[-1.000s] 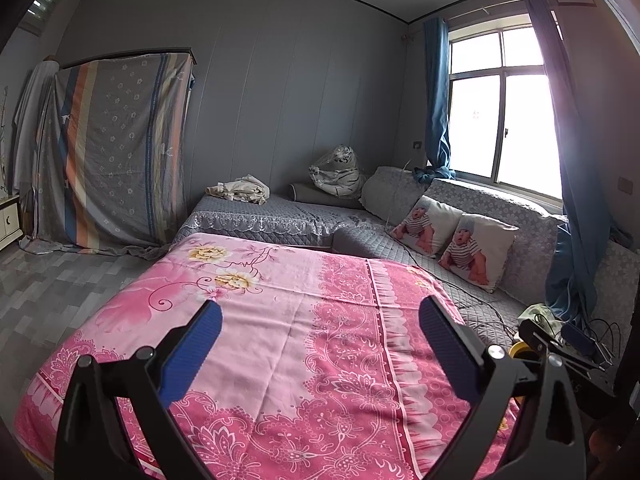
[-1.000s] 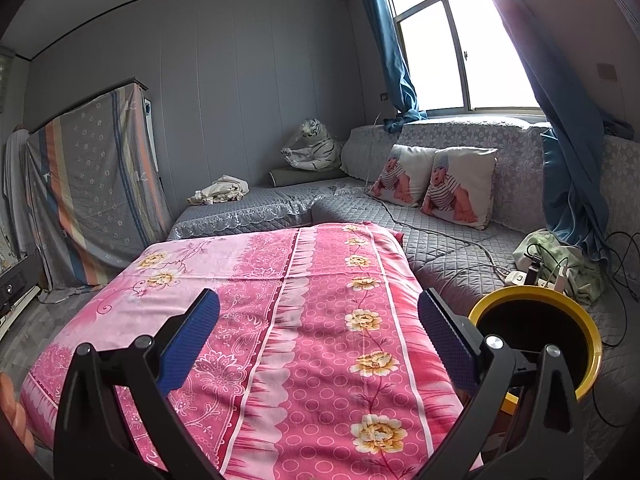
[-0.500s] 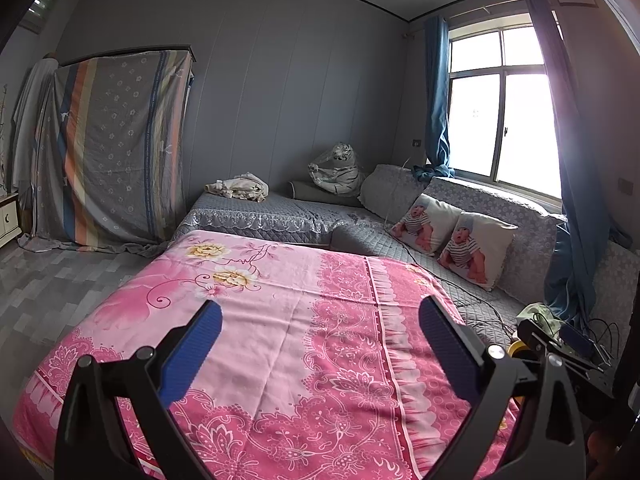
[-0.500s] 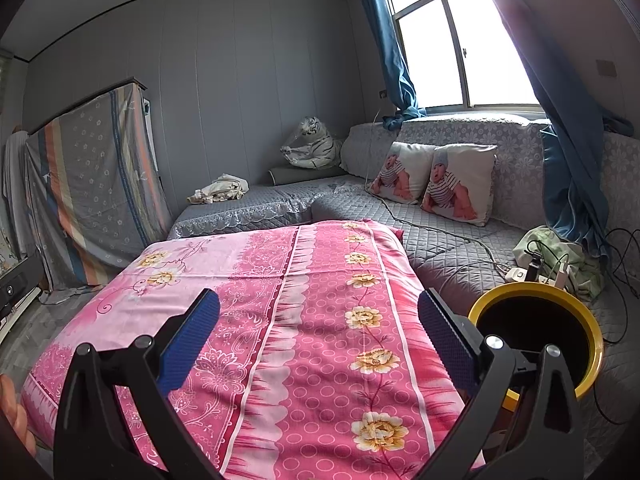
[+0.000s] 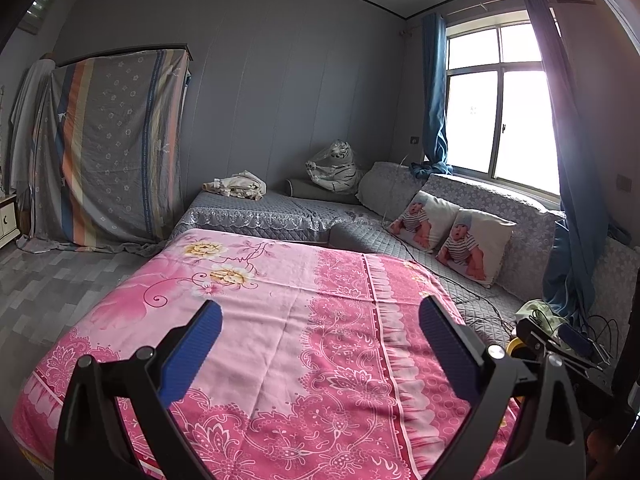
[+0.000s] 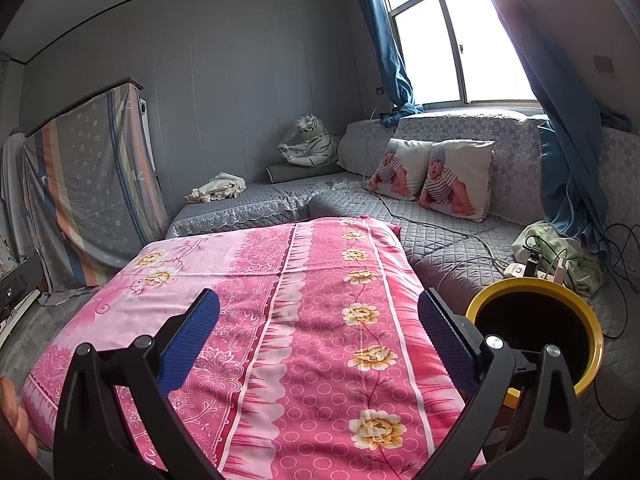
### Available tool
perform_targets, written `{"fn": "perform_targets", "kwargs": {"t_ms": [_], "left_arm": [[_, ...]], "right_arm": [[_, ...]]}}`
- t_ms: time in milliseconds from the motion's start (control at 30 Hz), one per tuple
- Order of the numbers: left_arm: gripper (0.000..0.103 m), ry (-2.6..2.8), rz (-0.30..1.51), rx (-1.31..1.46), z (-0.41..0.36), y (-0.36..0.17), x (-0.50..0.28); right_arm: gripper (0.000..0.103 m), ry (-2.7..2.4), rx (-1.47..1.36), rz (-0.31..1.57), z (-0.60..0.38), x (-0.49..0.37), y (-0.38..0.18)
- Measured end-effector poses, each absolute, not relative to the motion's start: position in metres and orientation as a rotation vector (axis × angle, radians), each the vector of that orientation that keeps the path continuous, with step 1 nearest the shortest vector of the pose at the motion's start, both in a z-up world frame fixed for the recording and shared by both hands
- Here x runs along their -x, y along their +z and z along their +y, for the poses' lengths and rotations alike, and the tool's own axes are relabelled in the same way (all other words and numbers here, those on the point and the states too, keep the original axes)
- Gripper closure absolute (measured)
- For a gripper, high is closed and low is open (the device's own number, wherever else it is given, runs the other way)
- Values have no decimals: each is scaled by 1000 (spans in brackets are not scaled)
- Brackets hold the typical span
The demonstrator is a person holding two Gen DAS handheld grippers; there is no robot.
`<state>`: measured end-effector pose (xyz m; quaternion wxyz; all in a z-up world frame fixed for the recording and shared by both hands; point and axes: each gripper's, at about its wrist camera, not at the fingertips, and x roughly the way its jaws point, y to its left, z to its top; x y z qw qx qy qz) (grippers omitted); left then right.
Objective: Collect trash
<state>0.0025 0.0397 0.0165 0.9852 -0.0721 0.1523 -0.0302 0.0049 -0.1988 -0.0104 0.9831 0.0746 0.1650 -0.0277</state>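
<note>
A yellow-rimmed black bin (image 6: 536, 328) stands at the right of the pink flowered cover (image 6: 304, 320), just beyond my right gripper's right finger; a sliver of its rim shows in the left wrist view (image 5: 513, 346). My right gripper (image 6: 319, 314) is open and empty above the cover. My left gripper (image 5: 320, 322) is open and empty above the same cover (image 5: 280, 340). No loose trash shows on the cover in either view.
A grey quilted sofa (image 5: 400, 236) wraps the back and right, with two baby-print pillows (image 5: 452, 236), a plush tiger (image 5: 334, 168) and crumpled cloth (image 5: 236, 186). Cables and a power strip (image 6: 520, 270) lie by the bin. A striped sheet covers furniture (image 5: 112, 160) at left.
Both views have shifted slightly, with the scene sitting a little lower in frame. Both grippers stay open and empty.
</note>
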Motion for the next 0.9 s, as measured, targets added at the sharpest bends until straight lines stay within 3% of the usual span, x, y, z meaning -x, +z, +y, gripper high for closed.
{"fn": "perform_targets", "kwargs": {"t_ms": [900], "left_arm": [[8, -67, 327, 132, 36, 13, -8]], "right_arm": [[8, -56, -166, 358, -202, -9, -13]]}}
